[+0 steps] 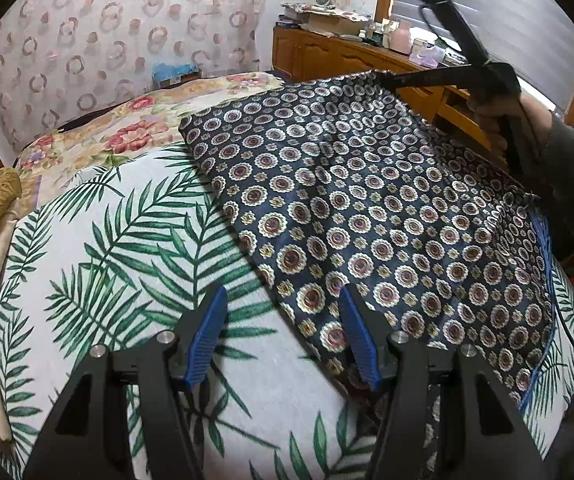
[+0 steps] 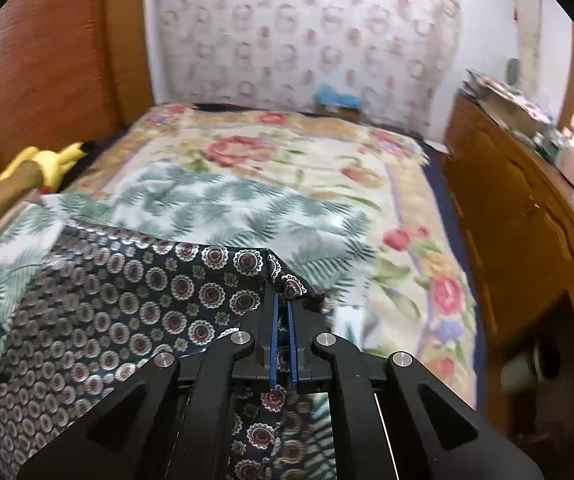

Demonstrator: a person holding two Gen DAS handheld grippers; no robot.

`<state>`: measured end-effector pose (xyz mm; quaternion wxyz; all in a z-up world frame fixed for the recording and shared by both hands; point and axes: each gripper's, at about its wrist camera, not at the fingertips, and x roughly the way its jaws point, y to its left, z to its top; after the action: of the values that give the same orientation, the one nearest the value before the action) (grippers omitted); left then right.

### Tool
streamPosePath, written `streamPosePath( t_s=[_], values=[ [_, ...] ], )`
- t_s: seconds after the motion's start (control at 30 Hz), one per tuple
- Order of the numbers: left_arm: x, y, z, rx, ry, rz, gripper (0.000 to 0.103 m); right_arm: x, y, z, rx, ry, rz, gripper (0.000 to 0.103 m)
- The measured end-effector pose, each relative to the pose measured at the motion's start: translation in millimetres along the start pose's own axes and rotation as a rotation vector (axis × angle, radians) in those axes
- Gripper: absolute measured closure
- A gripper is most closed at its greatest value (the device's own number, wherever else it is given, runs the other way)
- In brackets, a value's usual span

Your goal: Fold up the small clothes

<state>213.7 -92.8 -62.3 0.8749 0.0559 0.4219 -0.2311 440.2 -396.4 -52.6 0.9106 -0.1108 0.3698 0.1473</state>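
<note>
Navy medallion cloth [image 1: 367, 216] lies on the bed [image 1: 87, 264]; right tongs [image 2: 283, 312] clamp its far corner, left tongs [image 1: 283, 340] gape, likely needing the near edge.

A dark navy cloth [image 1: 367, 220] printed with rows of round cream-and-maroon flower medallions is spread over a white sheet with green palm leaves [image 1: 107, 260]. It lies mostly flat, slightly rumpled, set at a slant across the sheet. A bright blue stitched edge is seen along one side. One far corner [image 2: 287, 280] is lifted off the sheet and pinched, with the fabric sloping up toward it.
</note>
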Motion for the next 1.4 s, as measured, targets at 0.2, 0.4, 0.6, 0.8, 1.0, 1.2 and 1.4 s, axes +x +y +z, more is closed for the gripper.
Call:
streamPosePath(
  t_s=[0.2, 0.4, 0.6, 0.8, 1.0, 1.2, 1.4],
  values=[
    [-10, -5, -9, -0.002, -0.005, 0.004, 0.046, -16, 6, -8, -0.006, 0.017, -0.017, 0.071],
    [-23, -16, -21, 0.005, -0.016, -0.008, 0.046, -53, 22, -32, -0.021, -0.006, 0.0, 0.059],
    [-33, -25, -32, 0.015, -0.023, -0.019, 0.046, -79, 45, -76, -0.031, 0.012, 0.041, 0.056],
    [-37, -33, -43, 0.013, -0.017, -0.047, 0.046, -101, 66, -110, -0.024, 0.022, 0.069, 0.051],
    [-36, -41, -57, 0.0, 0.012, -0.078, 0.046, -118, 80, -133, -0.024, 0.023, 0.08, 0.05],
    [-42, -51, -69, 0.018, 0.009, -0.099, 0.046, -132, 91, -154, -0.042, 0.024, 0.075, 0.05],
    [-51, -56, -79, 0.017, 0.0, -0.14, 0.052, -137, 102, -172, -0.06, 0.032, 0.085, 0.049]
  ],
)
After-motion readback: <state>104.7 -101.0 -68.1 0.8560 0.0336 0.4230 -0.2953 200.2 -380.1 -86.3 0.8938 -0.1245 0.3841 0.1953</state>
